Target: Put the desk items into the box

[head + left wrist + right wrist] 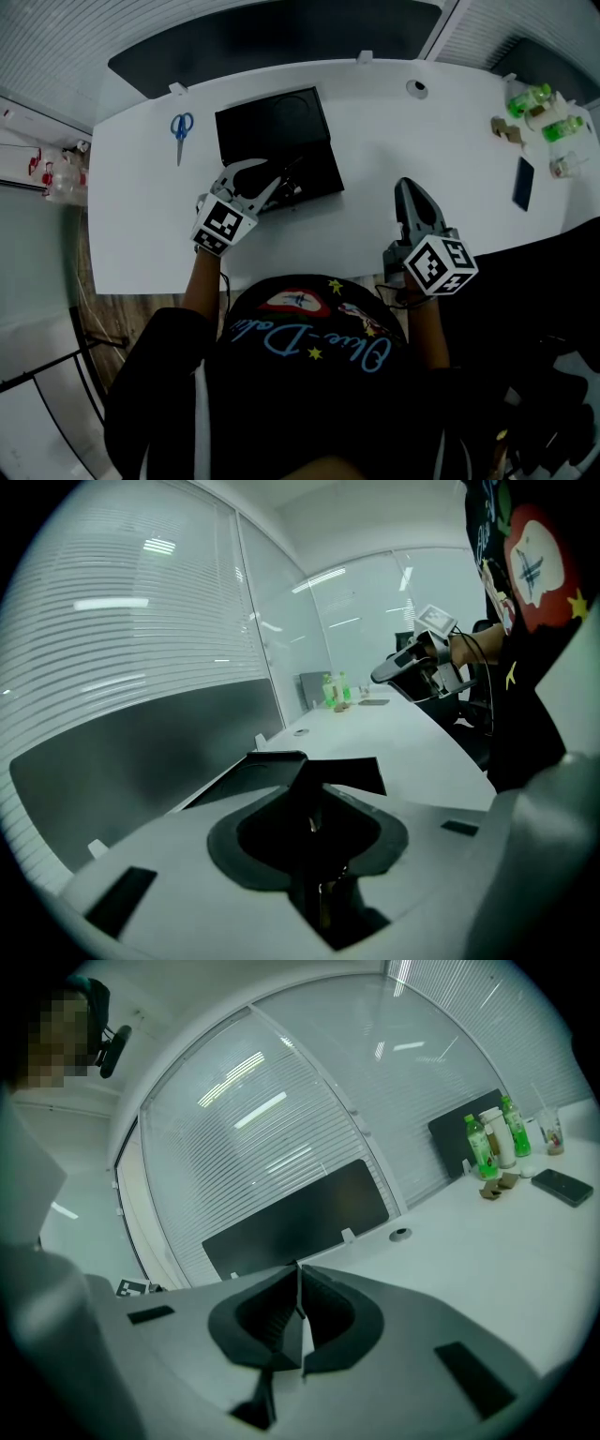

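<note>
Left tongs spread at the near edge of the open black box, right tongs pressed together, empty, blue scissors on the white worktop

White desk carries a black box, blue scissors, phone, green bottles

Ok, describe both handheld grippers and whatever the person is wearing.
The left gripper and right gripper: pale grey bodies, black ridged jaws, each carrying a white cube with black square markers. Dark cables trail by the wrists. The person wears a black top with a colourful print.
</note>
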Available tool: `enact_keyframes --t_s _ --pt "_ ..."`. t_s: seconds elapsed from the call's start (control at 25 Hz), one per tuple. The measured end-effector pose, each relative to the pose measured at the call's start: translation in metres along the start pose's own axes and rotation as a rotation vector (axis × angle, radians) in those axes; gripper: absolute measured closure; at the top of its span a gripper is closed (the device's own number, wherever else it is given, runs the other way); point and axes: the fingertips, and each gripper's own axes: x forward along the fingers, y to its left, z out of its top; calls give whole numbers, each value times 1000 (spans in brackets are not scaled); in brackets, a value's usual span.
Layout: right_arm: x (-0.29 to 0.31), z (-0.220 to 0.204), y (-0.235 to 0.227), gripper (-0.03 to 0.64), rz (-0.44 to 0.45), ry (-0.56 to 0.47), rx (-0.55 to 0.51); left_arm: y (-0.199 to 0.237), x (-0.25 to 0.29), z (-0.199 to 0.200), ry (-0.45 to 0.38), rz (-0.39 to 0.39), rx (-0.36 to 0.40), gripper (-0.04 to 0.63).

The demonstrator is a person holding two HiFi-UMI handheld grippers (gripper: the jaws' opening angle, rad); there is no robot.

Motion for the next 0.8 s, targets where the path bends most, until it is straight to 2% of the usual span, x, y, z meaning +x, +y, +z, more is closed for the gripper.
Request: enact_keyframes --t_s 0.12,0.24,0.48,0.68,0.8 --pt "1 1 2 595 4 1 -8 2 -6 2 -7 24 1 552" --pt "1 0 5 595 12 2 -11 0 -11 0 -3 38 13 577" --pt "6 1 11 595 37 12 -22 -2 -25 3 -27 60 -3 586" --pt "11 4 17 595 67 27 -48 -1 -42 15 -103 102 -86 586" --pt "15 10 22 595 93 31 -73 0 -53 19 -124 133 -104 586"
